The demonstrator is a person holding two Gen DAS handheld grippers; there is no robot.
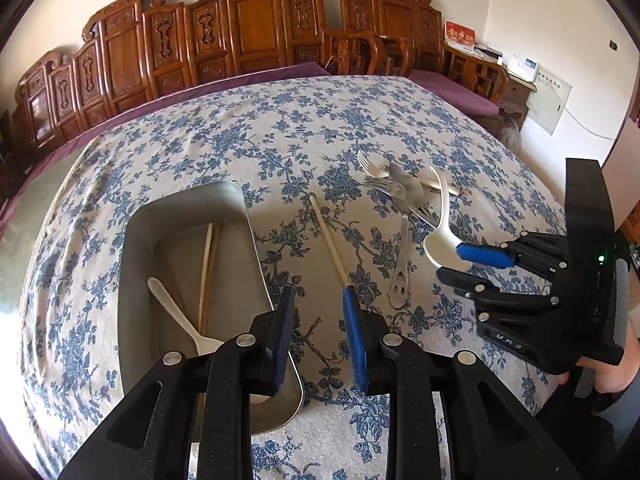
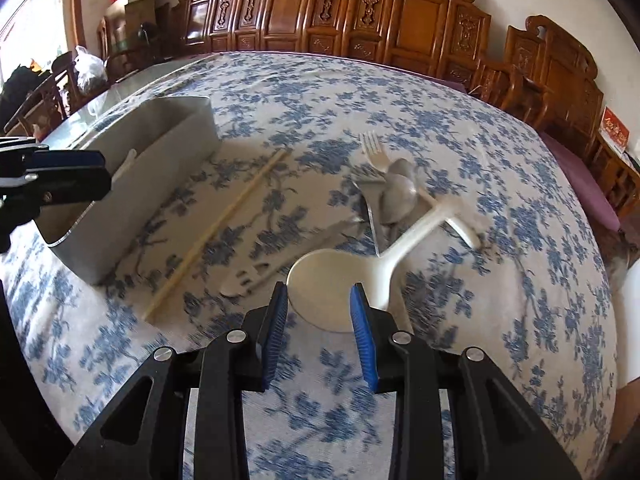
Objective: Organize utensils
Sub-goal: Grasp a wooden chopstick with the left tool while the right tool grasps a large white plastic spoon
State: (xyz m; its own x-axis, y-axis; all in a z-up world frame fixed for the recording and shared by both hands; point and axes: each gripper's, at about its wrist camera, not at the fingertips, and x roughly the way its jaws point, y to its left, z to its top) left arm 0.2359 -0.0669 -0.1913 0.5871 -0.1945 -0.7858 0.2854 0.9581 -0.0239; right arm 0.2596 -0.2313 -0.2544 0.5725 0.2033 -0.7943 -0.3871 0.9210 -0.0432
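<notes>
A grey metal tray [image 1: 140,240] sits on the floral tablecloth and holds a white spoon [image 1: 176,312] and chopsticks [image 1: 206,264]. The tray also shows in the right wrist view [image 2: 160,168]. One chopstick [image 1: 330,240] lies right of it, also seen in the right wrist view [image 2: 224,224]. A pile of forks and spoons [image 1: 400,188] lies further right. My left gripper [image 1: 318,300] is open and empty by the tray. My right gripper [image 2: 319,300] is open, its fingers either side of a white spoon's bowl [image 2: 324,288].
A metal slotted spoon [image 1: 402,264] lies between the chopstick and the white spoon. A white plastic fork [image 2: 376,152] tops the pile. Carved wooden chairs [image 1: 256,24] line the far side of the table. The tablecloth's near edge is close below the grippers.
</notes>
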